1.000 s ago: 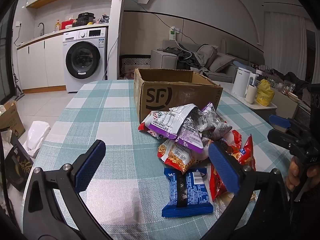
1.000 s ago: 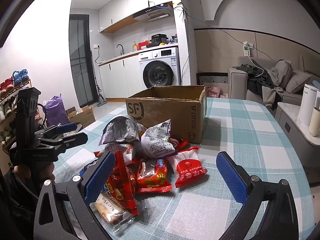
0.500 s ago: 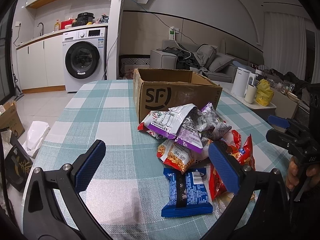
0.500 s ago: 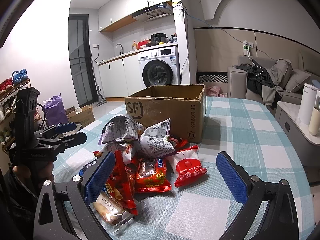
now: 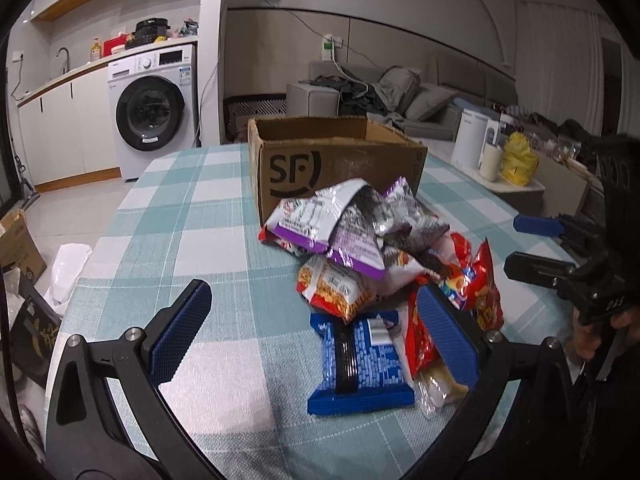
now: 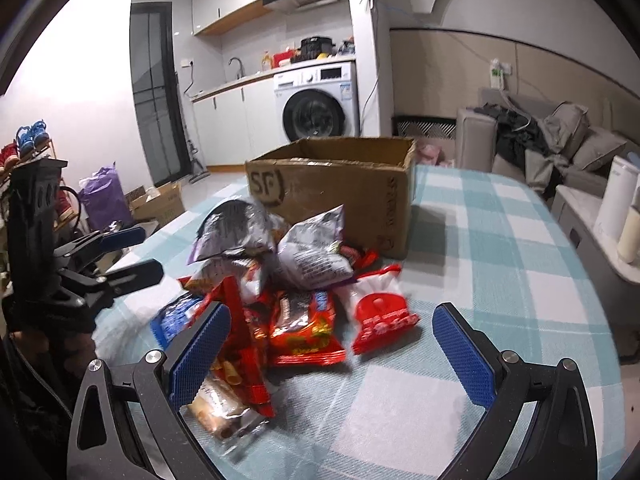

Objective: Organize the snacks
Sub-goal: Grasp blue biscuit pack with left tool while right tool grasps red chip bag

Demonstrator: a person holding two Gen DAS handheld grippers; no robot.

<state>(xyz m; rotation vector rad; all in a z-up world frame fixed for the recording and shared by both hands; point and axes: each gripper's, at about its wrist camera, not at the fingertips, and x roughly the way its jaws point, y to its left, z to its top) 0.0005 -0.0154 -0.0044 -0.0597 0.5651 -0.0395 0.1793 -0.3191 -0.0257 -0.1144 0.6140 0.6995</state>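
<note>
A pile of snack packets (image 5: 360,240) lies on the checked tablecloth in front of an open cardboard box (image 5: 336,160) marked SF. A blue packet (image 5: 360,360) lies nearest in the left wrist view. My left gripper (image 5: 316,328) is open and empty, low over the table just short of the blue packet. In the right wrist view the pile (image 6: 288,280) and box (image 6: 332,192) show again, with a red and white packet (image 6: 380,312) in front. My right gripper (image 6: 332,348) is open and empty, near the red packets.
The table (image 5: 192,216) has a teal and white checked cloth. A washing machine (image 5: 152,112) and kitchen counter stand behind. A sofa (image 6: 560,140) with clothes is at the right. A white kettle (image 5: 472,144) and yellow bag sit on a side unit.
Both grippers have moved a little closer to the snack pile. Both stay open and empty. The packets have not moved.
</note>
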